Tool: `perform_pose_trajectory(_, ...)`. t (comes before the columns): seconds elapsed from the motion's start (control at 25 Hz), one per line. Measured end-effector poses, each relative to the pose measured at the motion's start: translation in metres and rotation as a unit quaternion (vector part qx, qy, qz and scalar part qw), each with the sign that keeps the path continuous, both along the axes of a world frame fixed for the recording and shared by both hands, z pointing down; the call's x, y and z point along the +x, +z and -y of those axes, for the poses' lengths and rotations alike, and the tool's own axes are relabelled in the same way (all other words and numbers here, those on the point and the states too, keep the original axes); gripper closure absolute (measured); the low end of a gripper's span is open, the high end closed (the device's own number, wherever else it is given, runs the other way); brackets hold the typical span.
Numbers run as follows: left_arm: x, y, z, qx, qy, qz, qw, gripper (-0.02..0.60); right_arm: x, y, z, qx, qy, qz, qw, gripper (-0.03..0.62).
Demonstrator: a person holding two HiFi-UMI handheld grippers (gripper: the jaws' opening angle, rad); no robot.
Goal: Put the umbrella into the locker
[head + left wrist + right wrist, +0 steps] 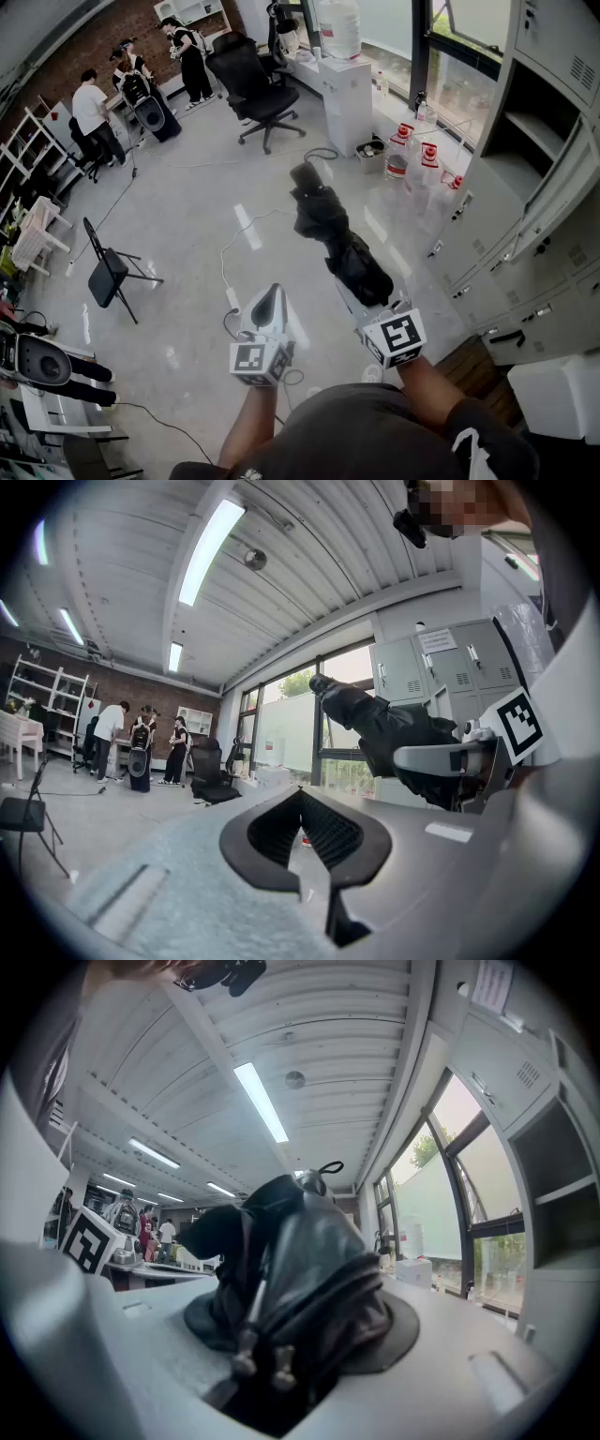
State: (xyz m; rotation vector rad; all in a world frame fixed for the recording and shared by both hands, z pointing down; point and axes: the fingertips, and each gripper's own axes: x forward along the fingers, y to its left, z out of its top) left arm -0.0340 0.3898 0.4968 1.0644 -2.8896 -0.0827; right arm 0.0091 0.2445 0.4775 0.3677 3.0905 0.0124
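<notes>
Bright daylit room; main light thru windows (464, 80) at right, plus ceiling strip lights (208, 550). Glossy floor (187, 216) shows pale glare streaks, shadows soft. Both gripper views: heavy fisheye bend, black vignette at corners, nearest foreground soft/out of focus. Black umbrella (300, 1279) underexposed, folds barely readable. Head view sharp in centre, lines curve twd edges.

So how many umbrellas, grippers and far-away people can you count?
Umbrella: 1
Grippers: 2, the left gripper and the right gripper
People far away: 3
Total: 6
</notes>
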Motion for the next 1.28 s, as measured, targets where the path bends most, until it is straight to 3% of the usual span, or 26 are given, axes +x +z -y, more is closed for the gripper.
perform_pose_trajectory(0.76, 0.001, 0.004, 0.000, -0.006, -0.006, -0.002, 1.0000, 0.577, 0.006, 0.007, 0.006, -0.033, -0.010, -0.015, 0.999, 0.355)
perform_pose_trajectory(1.28, 0.003, 0.007, 0.037, -0.019, -0.017, -0.012, 0.9996, 0.577, 0.010, 0.018, 0.041, -0.040, -0.038, -0.035, 0.998, 0.355)
